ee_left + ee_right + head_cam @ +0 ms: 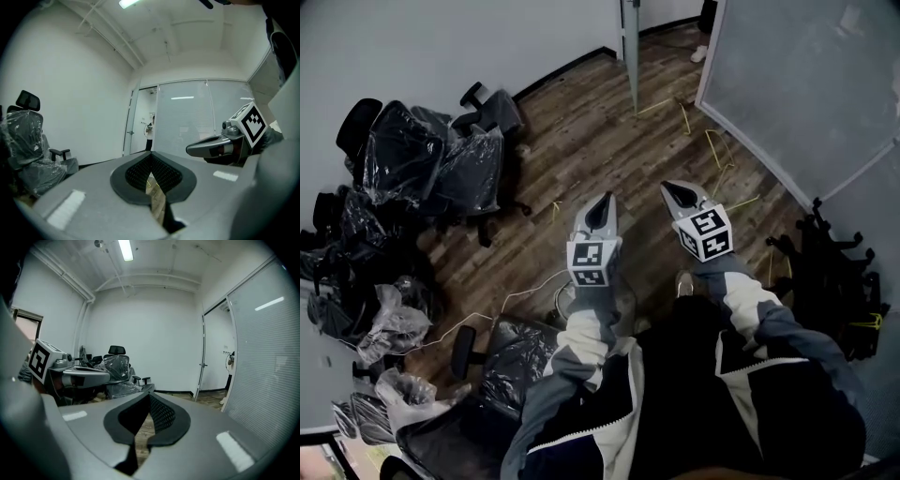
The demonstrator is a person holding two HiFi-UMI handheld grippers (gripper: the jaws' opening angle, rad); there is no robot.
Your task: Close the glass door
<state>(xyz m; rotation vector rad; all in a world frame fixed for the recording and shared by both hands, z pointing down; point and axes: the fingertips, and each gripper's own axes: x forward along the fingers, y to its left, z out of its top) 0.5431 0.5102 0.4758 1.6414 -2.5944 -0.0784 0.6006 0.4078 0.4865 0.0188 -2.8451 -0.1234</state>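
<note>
Glass door [203,363]: it stands open and shows edge-on as a thin upright strip with a small handle partway up. Nothing touches it.
Doorway: it lies just right of the door in the right gripper view, between the door and the glass wall [267,362]. A person [150,127] stands beyond it, too small to make out further.
Glass wall: it is frosted and runs on to the right of the door's opening.
Left hand-held gripper [151,158]: the jaws are closed tip to tip with nothing between them. Only floor shows through the slit below the tips. It is well short of the door.
Right hand-held gripper [149,397]: the jaws are closed and empty. It sits just beside the left one and is also well short of the door, which stands ahead of it and to the right in its own view.
Chairs [441,159]: they are wrapped in plastic and piled against the wall left of the door, well apart from it.
Floor [581,122]: bare wood planks stretch between the grippers and the door.
Cables [712,141]: they are yellow and lie on the floor right of the door, at the foot of the glass wall.
Sleeves [581,347]: they are grey and white, one behind each gripper on the side away from the door.
</note>
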